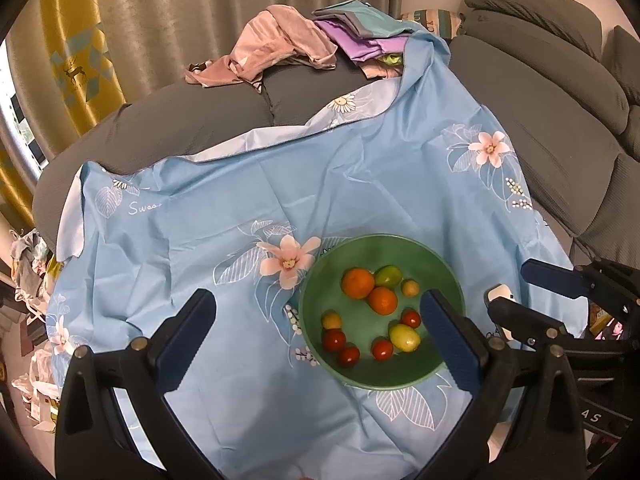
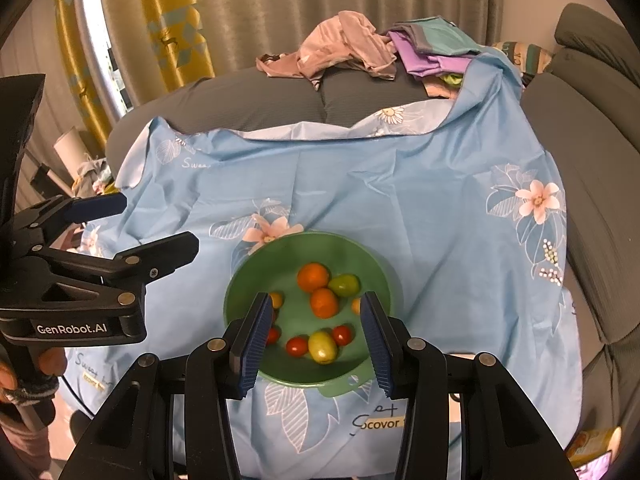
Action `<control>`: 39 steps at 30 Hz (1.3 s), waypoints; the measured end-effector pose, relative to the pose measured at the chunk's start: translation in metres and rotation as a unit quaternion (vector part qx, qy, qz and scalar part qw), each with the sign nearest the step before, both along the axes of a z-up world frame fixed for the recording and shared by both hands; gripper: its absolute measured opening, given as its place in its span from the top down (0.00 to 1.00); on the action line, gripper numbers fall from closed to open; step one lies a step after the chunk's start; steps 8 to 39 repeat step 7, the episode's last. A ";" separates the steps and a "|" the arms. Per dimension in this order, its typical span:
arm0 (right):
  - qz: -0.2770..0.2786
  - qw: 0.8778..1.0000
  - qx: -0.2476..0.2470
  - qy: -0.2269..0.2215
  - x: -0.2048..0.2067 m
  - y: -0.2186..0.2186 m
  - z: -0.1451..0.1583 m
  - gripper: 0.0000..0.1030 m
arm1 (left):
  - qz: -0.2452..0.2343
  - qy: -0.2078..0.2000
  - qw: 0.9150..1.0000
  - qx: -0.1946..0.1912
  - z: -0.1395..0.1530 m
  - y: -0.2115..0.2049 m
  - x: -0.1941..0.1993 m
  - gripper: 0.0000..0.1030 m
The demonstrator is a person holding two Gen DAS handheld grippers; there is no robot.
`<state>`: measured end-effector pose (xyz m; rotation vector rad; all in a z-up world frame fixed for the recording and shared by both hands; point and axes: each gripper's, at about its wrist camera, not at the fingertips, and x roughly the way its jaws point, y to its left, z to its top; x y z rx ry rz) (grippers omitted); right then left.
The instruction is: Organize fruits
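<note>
Fruits (image 1: pixel 380 312) fill green bowl (image 2: pixel 240 280), both grippers spread empty; only right view shows bowl's tab

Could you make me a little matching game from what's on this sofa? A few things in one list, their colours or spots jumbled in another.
Things:
1. bowl
2. cloth
3. clothes pile
4. right hand-held gripper

Descriptions:
A. light blue with flowers, spread under the bowl
B. green, holding small fruits
C. open, poised over the bowl's near side
D. heaped at the far end of the sofa

Pairs: 1-B, 2-A, 3-D, 4-C
</note>
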<state>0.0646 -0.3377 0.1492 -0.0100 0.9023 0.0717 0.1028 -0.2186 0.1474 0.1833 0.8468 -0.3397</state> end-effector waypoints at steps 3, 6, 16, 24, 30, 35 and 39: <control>0.000 1.000 0.000 0.000 0.000 0.000 0.000 0.56 | -0.001 0.000 1.000 0.000 -0.001 -0.001 0.000 0.01; 0.002 1.000 0.000 0.000 0.000 0.000 0.000 0.56 | 0.001 -0.002 1.000 0.000 -0.001 -0.002 0.000 0.01; 0.002 1.000 -0.001 0.000 0.000 -0.001 0.000 0.56 | 0.003 -0.002 1.000 -0.001 -0.002 -0.002 0.000 0.01; 0.002 1.000 -0.001 0.000 0.000 -0.001 0.000 0.56 | 0.003 -0.002 1.000 -0.001 -0.002 -0.002 0.000 0.01; 0.002 1.000 -0.001 0.000 0.000 -0.001 0.000 0.56 | 0.003 -0.002 1.000 -0.001 -0.002 -0.002 0.000 0.01; 0.002 1.000 -0.001 0.000 0.000 -0.001 0.000 0.56 | 0.003 -0.002 1.000 -0.001 -0.002 -0.002 0.000 0.01; 0.002 1.000 -0.001 0.000 0.000 -0.001 0.000 0.56 | 0.003 -0.002 1.000 -0.001 -0.002 -0.002 0.000 0.01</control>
